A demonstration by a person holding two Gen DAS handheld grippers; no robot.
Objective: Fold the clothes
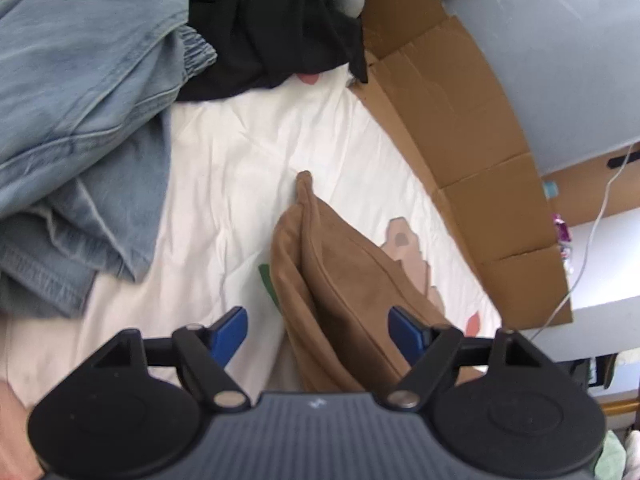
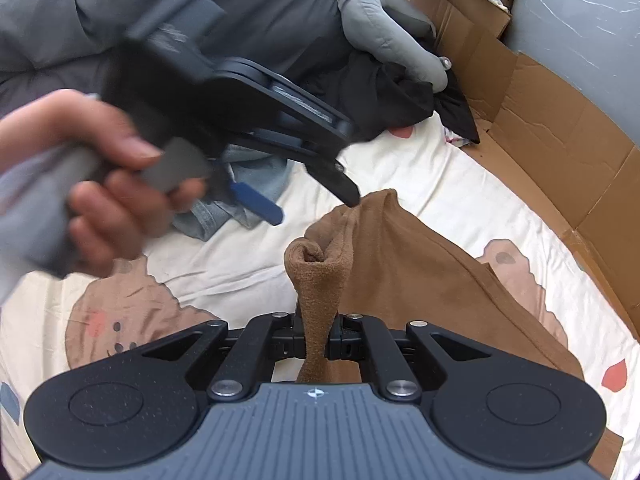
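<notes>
Biggest risk from where I'm standing: the right claw (image 2: 316, 336) has only a thin bunched twist of the brown garment (image 2: 400, 264) pinched btwn its fingers, w/ the rest hanging off it in a tent. One tug sideways and that rolled bit prob slides out, dropping the whole thing in a heap on the bed sheet (image 2: 248, 264). The fabric looks soft and fuzzy, so not much bite there.

2nd worry: the left claw (image 1: 318, 334) is spread wide, blue pads (image 1: 230, 332) well apart, w/ the brown cloth running up btwn them but not gripped. If it closes now it may catch two layers at once, or just the seam edge, and the fold comes out crooked. In the right view its tip sits right at the peak of the lifted cloth, v. close to the other claw, so they could knock each other. That view is also blurred around the hand (image 2: 104, 200), can't tell exact contact.

The jeans (image 1: 80, 120) and black clothes (image 1: 272, 28) are piled near the working patch; a dragged hem could snag them. Cardboard (image 1: 472, 128) edges the bed too.

Garment itself: tan, plush, partly doubled over, ridge seam showing, lower part resting on the sheet, top lifted.
</notes>
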